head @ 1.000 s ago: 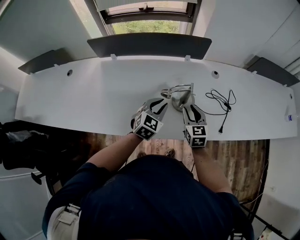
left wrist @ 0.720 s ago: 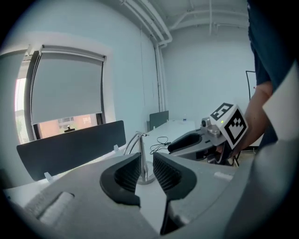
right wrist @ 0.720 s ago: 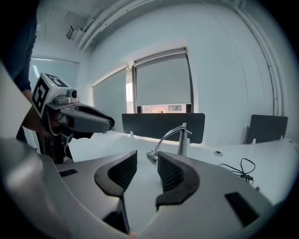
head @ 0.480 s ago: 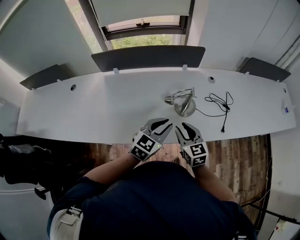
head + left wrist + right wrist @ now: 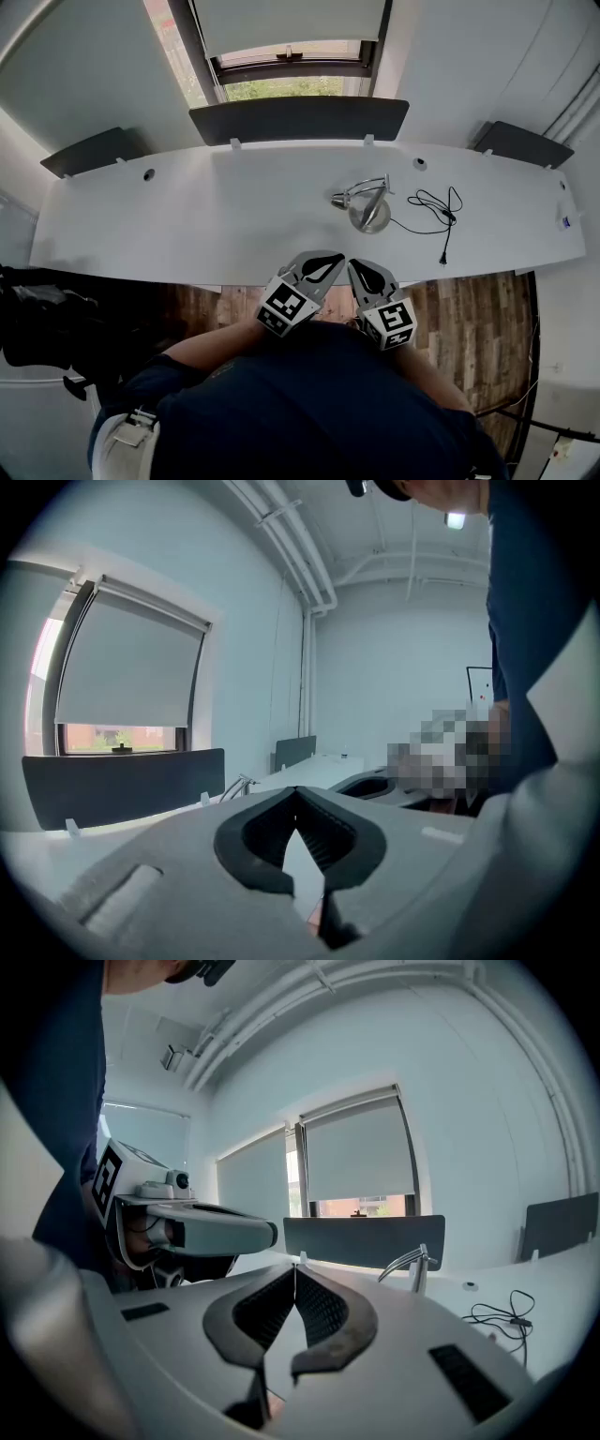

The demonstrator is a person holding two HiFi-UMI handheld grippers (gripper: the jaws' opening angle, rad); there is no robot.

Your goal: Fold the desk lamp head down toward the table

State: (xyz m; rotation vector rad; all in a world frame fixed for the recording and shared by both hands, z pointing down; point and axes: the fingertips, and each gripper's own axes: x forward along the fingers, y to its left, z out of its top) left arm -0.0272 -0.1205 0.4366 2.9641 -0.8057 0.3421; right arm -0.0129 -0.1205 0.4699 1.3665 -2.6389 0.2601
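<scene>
The silver desk lamp (image 5: 364,204) stands on the long white table (image 5: 187,216), right of the middle, its arm and head folded low over the round base. It also shows ahead in the right gripper view as the lamp (image 5: 412,1265) and small in the left gripper view as the lamp (image 5: 236,786). Both grippers hang near the person's chest, off the table's front edge and apart from the lamp. My left gripper (image 5: 330,257) is shut and empty, tips touching (image 5: 296,790). My right gripper (image 5: 355,266) has just been closing its jaws; its tips (image 5: 295,1266) meet with nothing between them.
A black power cable (image 5: 436,214) with its plug lies loose on the table right of the lamp. Dark partition panels (image 5: 298,118) line the table's far edge below a window (image 5: 286,86). Wooden floor (image 5: 469,309) shows under the front edge.
Both grippers have drawn back from the lamp's base, over the table's front edge toward the person. The right jaws, open before, now stand shut.
</scene>
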